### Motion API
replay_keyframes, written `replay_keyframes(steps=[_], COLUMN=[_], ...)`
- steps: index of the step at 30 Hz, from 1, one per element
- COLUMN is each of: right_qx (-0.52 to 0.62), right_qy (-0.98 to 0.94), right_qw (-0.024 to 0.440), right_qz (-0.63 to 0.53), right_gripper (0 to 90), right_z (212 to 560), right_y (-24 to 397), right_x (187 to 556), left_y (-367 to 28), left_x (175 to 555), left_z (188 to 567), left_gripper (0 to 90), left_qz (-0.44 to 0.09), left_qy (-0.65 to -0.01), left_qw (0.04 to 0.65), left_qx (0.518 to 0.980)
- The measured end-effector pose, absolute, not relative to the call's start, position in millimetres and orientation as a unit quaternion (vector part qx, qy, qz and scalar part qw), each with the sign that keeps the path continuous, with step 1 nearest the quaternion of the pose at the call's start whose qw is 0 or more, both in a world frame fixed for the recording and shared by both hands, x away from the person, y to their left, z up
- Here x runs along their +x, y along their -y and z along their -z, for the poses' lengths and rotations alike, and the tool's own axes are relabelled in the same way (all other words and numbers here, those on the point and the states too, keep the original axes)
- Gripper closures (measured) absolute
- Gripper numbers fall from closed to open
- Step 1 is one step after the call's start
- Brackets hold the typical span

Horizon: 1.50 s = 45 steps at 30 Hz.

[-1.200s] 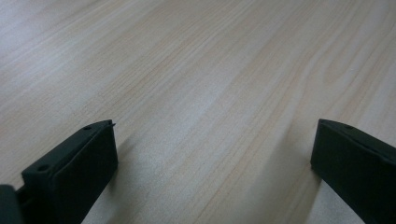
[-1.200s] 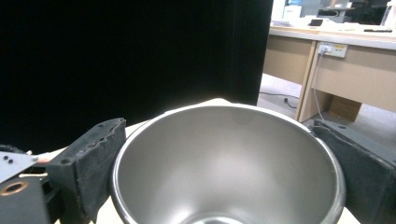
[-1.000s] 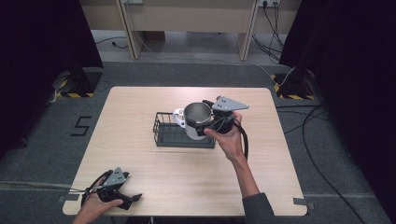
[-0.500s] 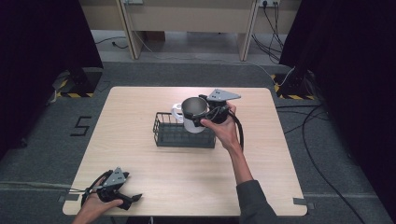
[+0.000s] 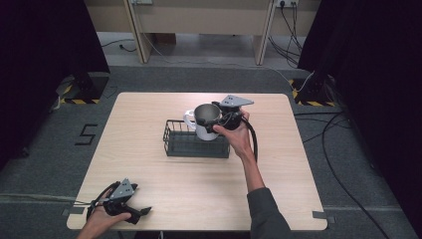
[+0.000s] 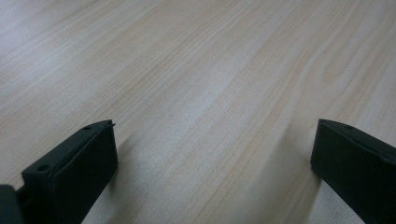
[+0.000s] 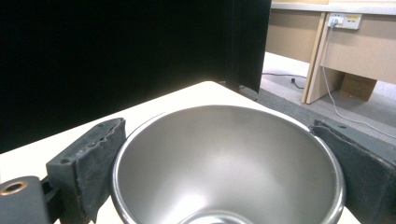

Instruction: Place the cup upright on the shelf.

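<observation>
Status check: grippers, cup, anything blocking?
Right gripper shut on steel cup, held above the wire basket. Left gripper open, at table's near edge. White mug in the basket beneath.

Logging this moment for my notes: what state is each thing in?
right gripper: shut on the metal cup, held above the rack
metal cup: upright, empty, lifted
white mug: upright, in the wire rack
wire rack: resting on the table
left gripper: open, low at the table's near edge
</observation>
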State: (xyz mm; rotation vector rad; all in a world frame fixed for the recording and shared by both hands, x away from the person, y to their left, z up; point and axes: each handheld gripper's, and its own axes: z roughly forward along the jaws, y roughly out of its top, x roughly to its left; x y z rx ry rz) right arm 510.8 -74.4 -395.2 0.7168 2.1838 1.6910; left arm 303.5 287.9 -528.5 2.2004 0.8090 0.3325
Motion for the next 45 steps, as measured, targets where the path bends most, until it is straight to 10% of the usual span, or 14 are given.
replay_keyframes(steps=[45], right_qx=[0.274], right_qy=[-0.753], right_qw=[0.160], right_qz=[-0.576], right_gripper=[14.9], right_z=[402.4], right_y=[81.4], right_x=[494.4], left_y=[-287.9], left_x=[303.4], left_z=[528.5], left_gripper=[0.0], left_qz=[-0.129], left_qy=[-0.316], left_qw=[0.377], left_qx=[0.861])
